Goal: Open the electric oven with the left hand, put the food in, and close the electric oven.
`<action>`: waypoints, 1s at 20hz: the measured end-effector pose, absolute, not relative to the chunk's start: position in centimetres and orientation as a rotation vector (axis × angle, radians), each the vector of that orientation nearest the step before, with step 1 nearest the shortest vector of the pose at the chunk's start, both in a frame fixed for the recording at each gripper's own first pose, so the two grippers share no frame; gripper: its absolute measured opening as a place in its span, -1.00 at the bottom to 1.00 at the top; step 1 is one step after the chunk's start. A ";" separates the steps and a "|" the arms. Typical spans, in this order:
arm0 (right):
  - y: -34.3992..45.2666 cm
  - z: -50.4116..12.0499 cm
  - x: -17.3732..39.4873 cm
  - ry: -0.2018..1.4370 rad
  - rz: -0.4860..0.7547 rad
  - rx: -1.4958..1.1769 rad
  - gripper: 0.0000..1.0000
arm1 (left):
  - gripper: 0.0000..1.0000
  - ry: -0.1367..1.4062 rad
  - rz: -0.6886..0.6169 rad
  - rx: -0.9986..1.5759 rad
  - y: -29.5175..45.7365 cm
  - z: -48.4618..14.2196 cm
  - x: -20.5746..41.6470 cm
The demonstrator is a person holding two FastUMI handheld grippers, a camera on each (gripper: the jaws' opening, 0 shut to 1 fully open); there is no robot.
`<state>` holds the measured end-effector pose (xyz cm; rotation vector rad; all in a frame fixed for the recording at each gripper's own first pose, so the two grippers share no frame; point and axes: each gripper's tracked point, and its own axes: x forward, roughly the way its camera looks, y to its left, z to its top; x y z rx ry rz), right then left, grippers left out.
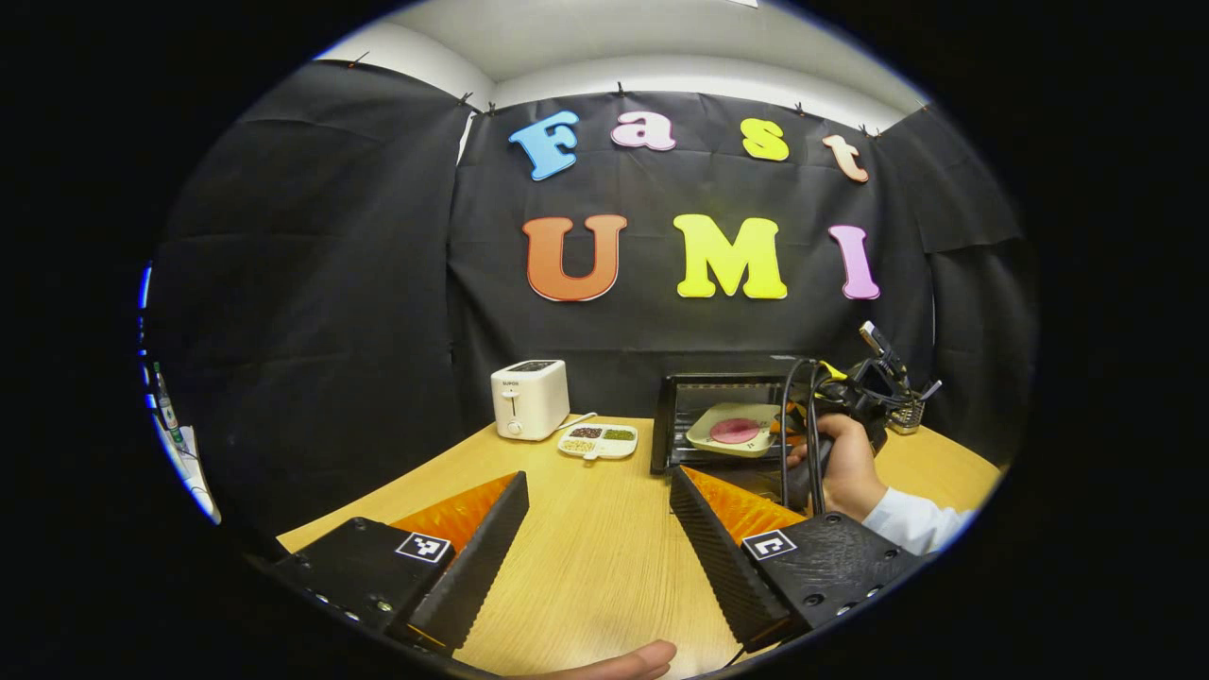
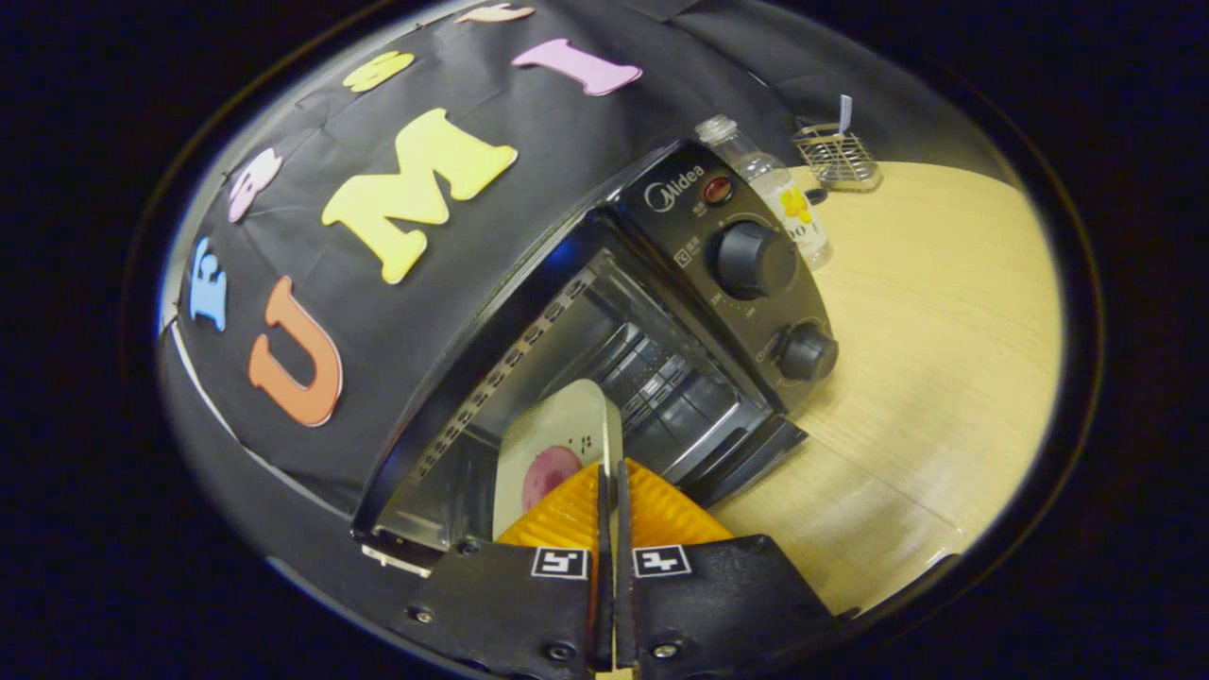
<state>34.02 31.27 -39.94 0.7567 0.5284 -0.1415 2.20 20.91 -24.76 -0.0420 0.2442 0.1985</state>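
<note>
The black electric oven (image 1: 667,427) stands at the back right of the wooden table with its door folded down. In its mouth a pale plate (image 1: 732,436) carries a round pink piece of food (image 1: 735,431). A hand in a white sleeve holds my right gripper (image 1: 789,427) at the plate's right edge. In the right gripper view that gripper (image 2: 610,469) is shut on the plate's rim (image 2: 557,430), and the food (image 2: 551,475) is partly inside the oven cavity (image 2: 652,368). My left gripper (image 1: 597,477) hangs open over the table, well in front of the oven.
A white toaster (image 1: 530,399) and a divided snack dish (image 1: 598,440) sit left of the oven. Right of the oven are a clear bottle (image 2: 774,189) and a wire rack (image 2: 836,156). The oven's knobs (image 2: 754,260) face the table's bare right side.
</note>
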 end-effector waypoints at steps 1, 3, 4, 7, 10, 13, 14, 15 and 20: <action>31.5 -40.2 34.6 0.513 -0.160 0.768 -0.91 | 0.93 0.243 0.204 -0.041 21.0 -24.8 2.2; 32.2 -40.8 35.7 0.500 -0.189 0.772 -0.91 | 0.92 0.242 0.204 -0.050 21.1 -25.0 2.2; 32.6 -40.8 36.2 0.485 -0.195 0.767 -0.91 | 0.92 0.246 0.203 -0.054 21.1 -25.2 2.2; 32.5 -40.3 37.7 0.416 -0.193 0.694 -0.95 | 0.92 0.249 0.219 -0.051 21.7 -25.6 1.9; 32.1 -40.0 38.1 0.382 -0.199 0.604 -0.87 | 0.92 0.268 0.228 -0.063 21.7 -26.2 2.3; 31.4 -40.5 38.0 0.382 -0.201 0.527 -0.82 | 0.92 0.285 0.226 -0.066 21.1 -26.6 2.5; 31.9 -39.8 37.6 0.364 -0.167 0.513 -0.65 | 0.92 0.288 0.226 -0.060 21.0 -26.6 2.6; 31.9 -39.3 37.6 0.341 -0.146 0.487 -0.41 | 0.92 0.288 0.228 -0.056 21.0 -26.5 2.5; 30.5 -37.5 34.2 0.283 -0.126 0.370 0.34 | 0.92 0.299 0.240 -0.057 20.6 -25.7 2.2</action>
